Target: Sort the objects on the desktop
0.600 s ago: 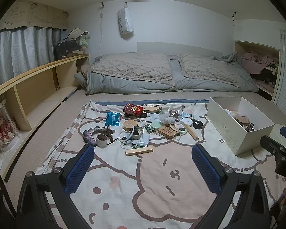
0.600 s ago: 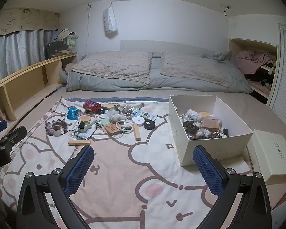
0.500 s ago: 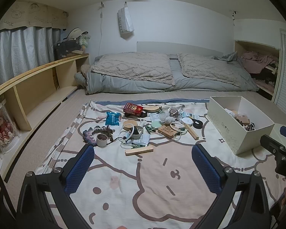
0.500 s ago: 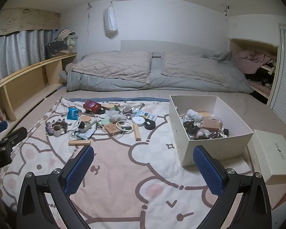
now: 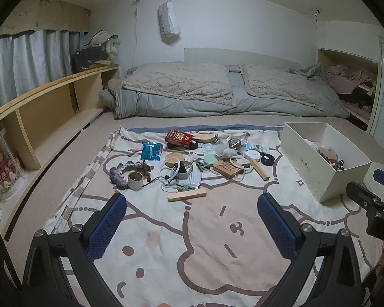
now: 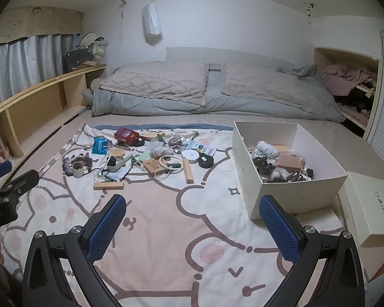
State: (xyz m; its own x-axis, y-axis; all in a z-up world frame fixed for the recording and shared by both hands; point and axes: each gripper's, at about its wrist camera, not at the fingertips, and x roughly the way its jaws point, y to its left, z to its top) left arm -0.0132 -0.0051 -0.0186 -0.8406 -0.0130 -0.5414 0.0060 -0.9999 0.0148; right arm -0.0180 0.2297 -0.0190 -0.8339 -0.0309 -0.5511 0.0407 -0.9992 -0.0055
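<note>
The loose things to be sorted lie in one heap at the far half of a cartoon-printed blanket spread on the floor in front of the bed: a red packet, a blue pouch, a small cup, a roll of black tape, wooden blocks and tangled cords among them. The white box stands just right of the heap, open-topped and already part filled, which suits it as the collecting place; its lid lies on the floor beside it, out of the way. The near half of the blanket is bare, probably kept as working room. The left hand-held gripper hangs above that bare cloth with its blue-padded fingers spread wide, holding and touching nothing, aimed at the heap. The right hand-held gripper is likewise spread wide and empty, its right finger seen against the box's near corner, though well short of it, I judge.
</note>
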